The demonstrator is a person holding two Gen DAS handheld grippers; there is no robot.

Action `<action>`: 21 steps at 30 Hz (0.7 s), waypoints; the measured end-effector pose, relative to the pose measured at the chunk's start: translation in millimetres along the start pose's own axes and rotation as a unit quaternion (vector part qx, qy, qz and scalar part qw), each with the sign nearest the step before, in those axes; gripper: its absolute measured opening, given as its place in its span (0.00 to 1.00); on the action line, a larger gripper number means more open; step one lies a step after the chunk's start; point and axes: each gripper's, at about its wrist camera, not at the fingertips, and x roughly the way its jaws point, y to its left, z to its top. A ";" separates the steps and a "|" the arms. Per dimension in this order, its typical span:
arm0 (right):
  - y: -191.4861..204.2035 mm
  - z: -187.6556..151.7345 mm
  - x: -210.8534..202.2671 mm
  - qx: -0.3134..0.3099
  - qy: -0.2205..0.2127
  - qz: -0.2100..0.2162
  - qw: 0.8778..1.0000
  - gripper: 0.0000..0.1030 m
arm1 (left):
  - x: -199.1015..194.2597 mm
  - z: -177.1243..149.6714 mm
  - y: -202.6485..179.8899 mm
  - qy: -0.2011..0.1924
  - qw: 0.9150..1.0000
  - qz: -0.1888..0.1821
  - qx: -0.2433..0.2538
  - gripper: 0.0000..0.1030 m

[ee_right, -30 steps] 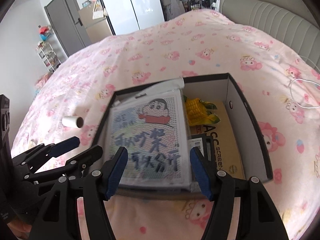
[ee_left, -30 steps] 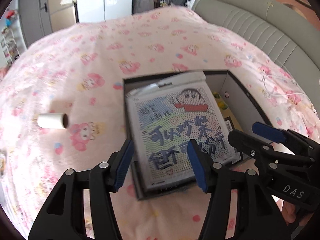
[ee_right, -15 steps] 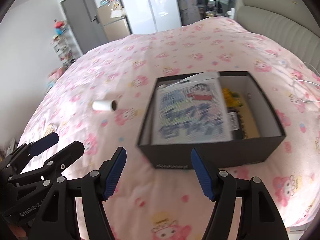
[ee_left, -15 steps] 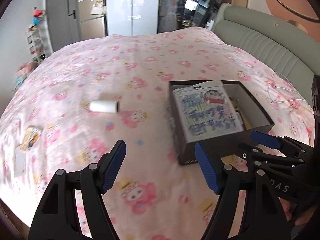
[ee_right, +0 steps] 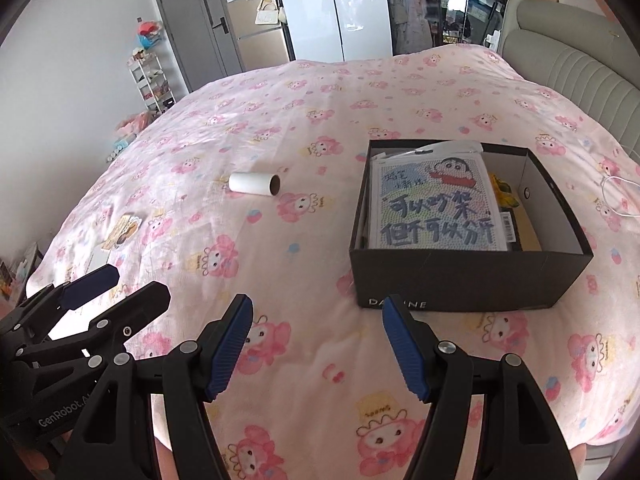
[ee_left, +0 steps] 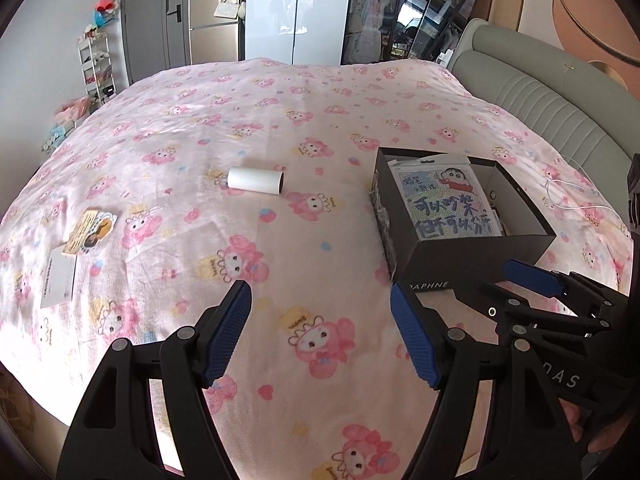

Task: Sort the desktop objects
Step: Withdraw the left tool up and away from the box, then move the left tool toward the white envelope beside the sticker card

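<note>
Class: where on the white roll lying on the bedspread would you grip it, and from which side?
Grip the white roll across its middle, coming from above with fingers straddling its curved sides. It lies flat, its open end facing right, clear of the black box.

Bright, even daylight pouring in from the glossy white doors point(ee_left: 298, 12) at the back, with glare on their panels. Soft shadows only, under the black box point(ee_right: 472, 280). Sharp focus at centre; heavy fisheye bending and dark vignetting round every edge.
</note>
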 end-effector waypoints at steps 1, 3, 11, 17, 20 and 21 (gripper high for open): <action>2.1 -1.8 1.2 -0.001 0.003 0.001 1.000 0.63 | -0.3 -2.5 2.3 0.001 1.000 0.000 -0.002 0.71; 6.4 -3.8 2.5 -0.004 0.004 0.006 1.000 0.63 | -2.8 -6.1 7.2 0.000 1.000 0.003 -0.006 0.71; 42.9 -3.0 15.0 -0.041 0.007 0.033 0.999 0.63 | -7.0 -13.6 51.3 -0.006 0.999 0.021 -0.042 0.71; 93.1 8.5 41.7 -0.092 0.016 0.057 0.994 0.63 | -4.8 -19.2 105.9 -0.006 0.995 0.051 -0.084 0.70; 124.9 13.7 58.6 -0.119 0.023 0.079 0.990 0.63 | -0.3 -22.6 141.5 0.001 0.991 0.074 -0.108 0.69; 138.0 14.8 64.8 -0.129 0.026 0.085 0.988 0.63 | 2.0 -23.8 155.1 0.005 0.990 0.082 -0.116 0.69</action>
